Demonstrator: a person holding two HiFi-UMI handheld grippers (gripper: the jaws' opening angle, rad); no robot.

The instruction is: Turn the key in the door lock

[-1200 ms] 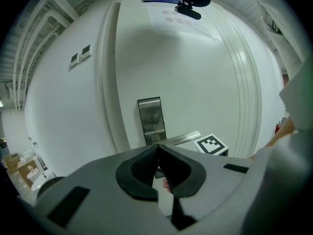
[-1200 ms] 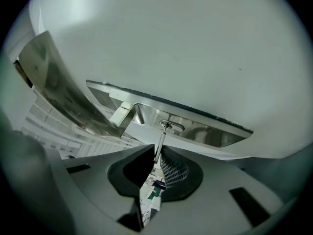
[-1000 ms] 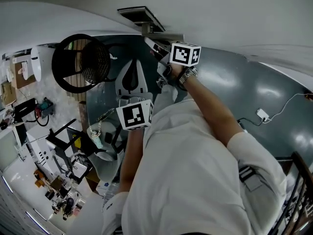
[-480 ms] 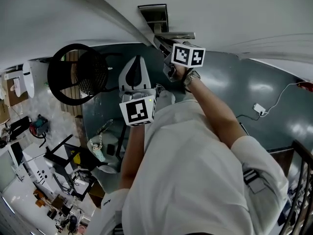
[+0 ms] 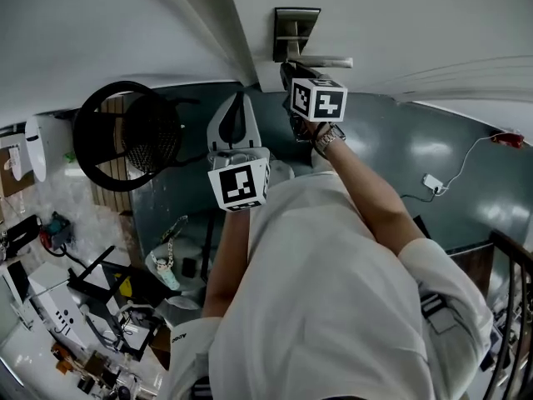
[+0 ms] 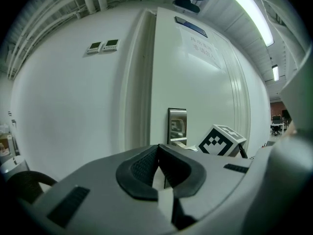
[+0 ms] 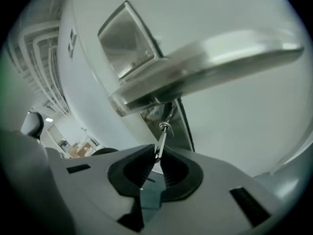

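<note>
The white door (image 5: 400, 23) carries a steel lock plate (image 5: 296, 30) with a lever handle (image 5: 323, 61). My right gripper (image 5: 290, 73) is at the plate just below the lever. In the right gripper view the lever (image 7: 210, 58) crosses overhead, and the thin key (image 7: 161, 140) runs from the keyhole under it down between the pads. My right gripper (image 7: 156, 156) is shut on the key. My left gripper (image 5: 235, 107) hangs to the left of it, away from the door. In its own view the left gripper (image 6: 159, 153) is shut on nothing and faces the lock plate (image 6: 177, 126).
The door frame's edge (image 5: 208, 23) runs left of the lock. A black round mesh chair (image 5: 125, 136) stands at the left on the grey floor. A white charger and cable (image 5: 433, 182) lie at the right. Equipment clutters the lower left (image 5: 83, 307). A dark railing (image 5: 508, 298) stands at the right edge.
My left gripper has moved up and closer to the door. The right gripper has stayed at the lock and rolled with the key. The head view has shifted, so the lock plate now sits further right.
</note>
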